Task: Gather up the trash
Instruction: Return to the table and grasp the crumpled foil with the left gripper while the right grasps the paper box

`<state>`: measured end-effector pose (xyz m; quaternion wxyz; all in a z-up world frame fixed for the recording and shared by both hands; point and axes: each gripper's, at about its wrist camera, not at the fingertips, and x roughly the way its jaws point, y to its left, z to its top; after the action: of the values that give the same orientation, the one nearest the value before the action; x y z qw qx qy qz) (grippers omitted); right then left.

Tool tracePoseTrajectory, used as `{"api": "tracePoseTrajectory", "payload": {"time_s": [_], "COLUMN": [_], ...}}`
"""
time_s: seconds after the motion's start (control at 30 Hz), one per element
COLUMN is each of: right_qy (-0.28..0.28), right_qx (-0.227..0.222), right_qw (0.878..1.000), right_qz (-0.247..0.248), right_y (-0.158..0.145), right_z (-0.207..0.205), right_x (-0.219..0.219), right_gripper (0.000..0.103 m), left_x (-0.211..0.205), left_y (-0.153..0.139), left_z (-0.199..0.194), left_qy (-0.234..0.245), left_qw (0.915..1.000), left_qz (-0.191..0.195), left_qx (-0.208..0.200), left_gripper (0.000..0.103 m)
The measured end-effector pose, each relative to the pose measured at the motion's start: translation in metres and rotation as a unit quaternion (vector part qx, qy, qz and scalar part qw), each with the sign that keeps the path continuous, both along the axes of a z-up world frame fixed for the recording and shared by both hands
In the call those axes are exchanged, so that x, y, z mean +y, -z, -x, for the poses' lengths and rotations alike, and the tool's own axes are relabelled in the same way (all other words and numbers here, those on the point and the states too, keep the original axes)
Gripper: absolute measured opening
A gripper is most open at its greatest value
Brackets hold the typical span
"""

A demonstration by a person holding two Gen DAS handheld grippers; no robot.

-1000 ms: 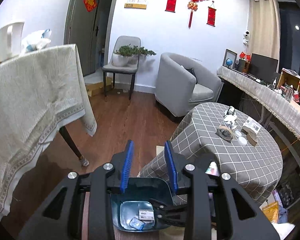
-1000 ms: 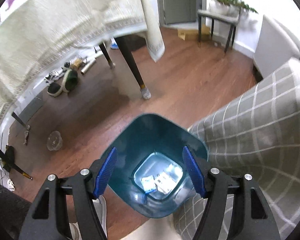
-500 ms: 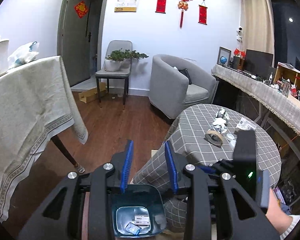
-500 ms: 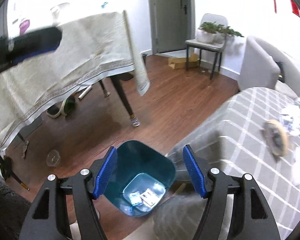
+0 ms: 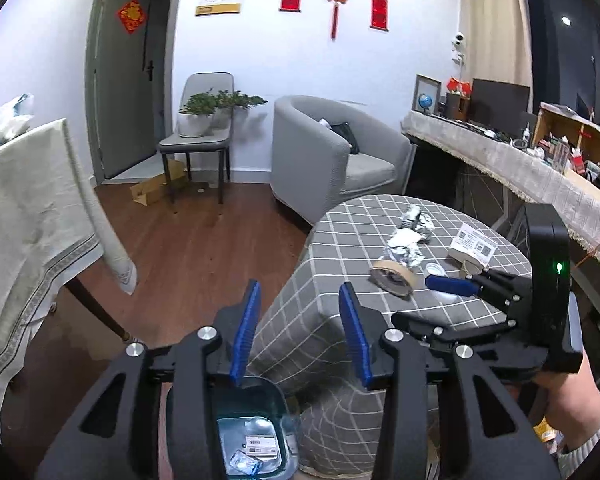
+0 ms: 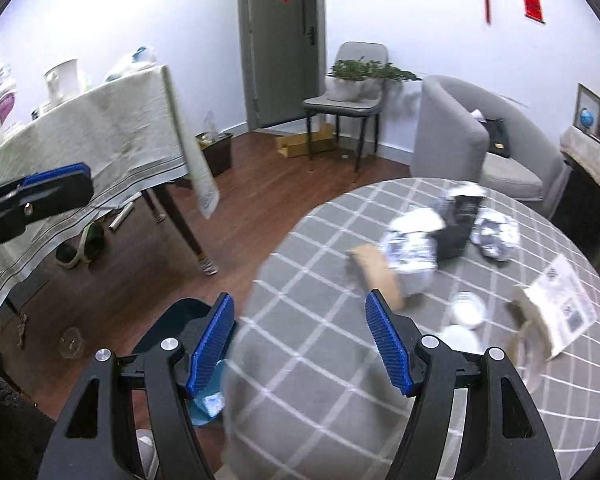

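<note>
Several pieces of crumpled foil trash (image 5: 406,240) are seen near the middle of the checked bench (image 5: 332,240), with a tape roll (image 5: 394,278) just beside them and a printed paper (image 6: 562,300) toward the right edge. Both tools are held apart and empty: left tool (image 5: 298,334) above the teal bin (image 5: 256,432) on the floor, right tool (image 6: 300,344) over the bench's near edge.

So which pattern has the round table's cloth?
Grey with a white grid, clearest in the left wrist view.
</note>
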<state>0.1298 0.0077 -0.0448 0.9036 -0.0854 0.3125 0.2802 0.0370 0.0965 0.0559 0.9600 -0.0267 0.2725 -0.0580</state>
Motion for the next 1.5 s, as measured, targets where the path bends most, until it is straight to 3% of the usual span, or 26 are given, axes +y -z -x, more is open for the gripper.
{"api": "tracePoseTrajectory", "payload": {"time_s": [0.1, 0.9, 1.4, 1.5], "right_qy": [0.014, 0.117, 0.103, 0.101], "right_qx": [0.001, -0.033, 0.034, 0.046], "right_qw": [1.0, 0.991, 0.993, 0.992], "right_qz": [-0.003, -0.057, -0.055, -0.051], "right_y": [-0.001, -0.018, 0.004, 0.009], "right_z": [-0.01, -0.059, -0.096, -0.103], "right_x": [-0.019, -0.169, -0.195, -0.197], "right_gripper": [0.069, 0.066, 0.056, 0.049], "left_x": [-0.013, -0.097, -0.127, -0.13], "left_y": [-0.002, 0.03, 0.052, 0.056], "left_z": [-0.006, -0.088, -0.133, -0.14], "left_qy": [0.012, 0.063, 0.068, 0.069], "left_qw": [0.9999, 0.997, 0.9948, 0.9942], "left_qz": [0.003, -0.015, -0.034, -0.039], "left_qx": [-0.006, 0.041, 0.067, 0.073], "left_gripper": [0.054, 0.061, 0.061, 0.061]}}
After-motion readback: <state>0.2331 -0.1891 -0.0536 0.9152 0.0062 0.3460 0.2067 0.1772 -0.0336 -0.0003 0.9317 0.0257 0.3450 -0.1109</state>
